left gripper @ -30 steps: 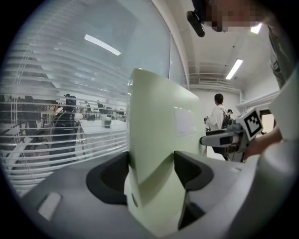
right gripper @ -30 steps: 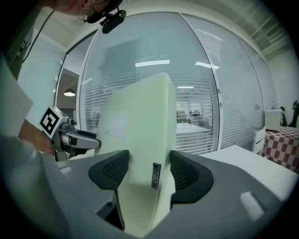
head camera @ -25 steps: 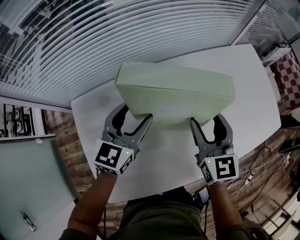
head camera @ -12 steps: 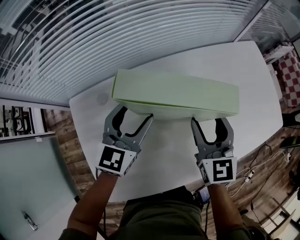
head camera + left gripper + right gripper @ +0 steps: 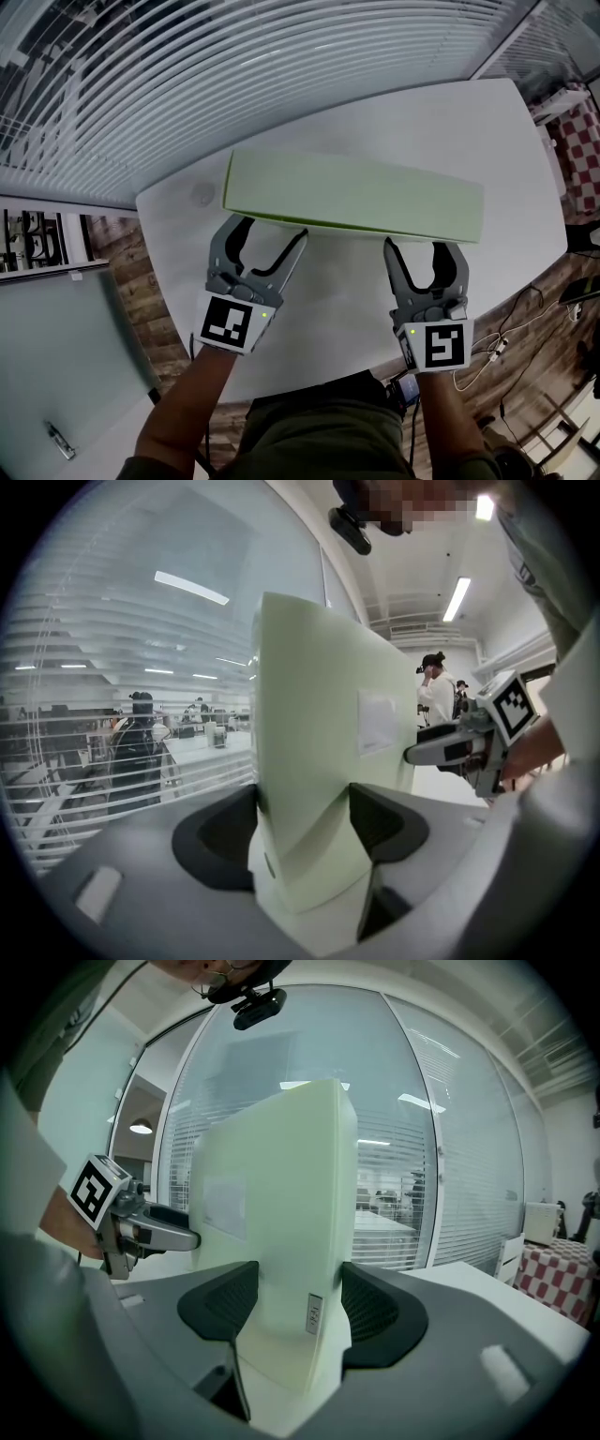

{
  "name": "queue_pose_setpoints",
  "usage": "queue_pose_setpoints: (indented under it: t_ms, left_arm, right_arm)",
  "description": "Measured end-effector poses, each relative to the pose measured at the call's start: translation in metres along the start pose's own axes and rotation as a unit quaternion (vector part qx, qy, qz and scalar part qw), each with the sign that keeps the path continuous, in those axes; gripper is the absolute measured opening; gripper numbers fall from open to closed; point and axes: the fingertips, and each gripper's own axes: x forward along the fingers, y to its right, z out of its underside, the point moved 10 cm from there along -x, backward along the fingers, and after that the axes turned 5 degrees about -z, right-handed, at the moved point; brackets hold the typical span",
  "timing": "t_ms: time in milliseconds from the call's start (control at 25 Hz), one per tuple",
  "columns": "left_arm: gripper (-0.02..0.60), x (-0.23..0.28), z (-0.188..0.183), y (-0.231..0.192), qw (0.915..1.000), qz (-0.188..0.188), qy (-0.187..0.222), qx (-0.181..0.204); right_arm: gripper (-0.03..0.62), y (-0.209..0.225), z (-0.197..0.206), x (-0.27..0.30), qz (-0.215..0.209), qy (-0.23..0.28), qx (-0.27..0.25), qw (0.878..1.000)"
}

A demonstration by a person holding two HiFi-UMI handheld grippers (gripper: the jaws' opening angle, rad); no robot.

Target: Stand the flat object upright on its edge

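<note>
A pale green flat box [image 5: 352,192] is up on its long edge over the white table [image 5: 450,122], and the head view sees mostly its narrow top side. My left gripper [image 5: 267,232] holds its near lower edge at the left end. My right gripper [image 5: 422,246] holds the same edge at the right end. In the left gripper view the box [image 5: 309,714] rises between the dark pads, which touch it on both sides, at my left gripper [image 5: 305,827]. The right gripper view shows the box [image 5: 281,1194] clamped the same way in my right gripper [image 5: 286,1312].
Window blinds [image 5: 234,75] run along the table's far side. A red checked cloth [image 5: 577,155] lies off the table's right end, and cables [image 5: 497,352] trail over the wooden floor. Other people [image 5: 436,691] stand in the room beyond.
The box has tipped further up: its broad face, which leaned toward me a second ago, has turned out of the head view. Both grippers have kept their hold and dropped slightly.
</note>
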Motion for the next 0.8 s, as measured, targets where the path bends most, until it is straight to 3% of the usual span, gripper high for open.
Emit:
queue_pose_setpoints:
  t_ms: [800]
  left_arm:
    - [0.296, -0.012, 0.008, 0.009, 0.9999, -0.009, 0.004, 0.003]
  right_arm:
    - [0.281, -0.006, 0.01, -0.011, 0.002, -0.006, -0.011, 1.0]
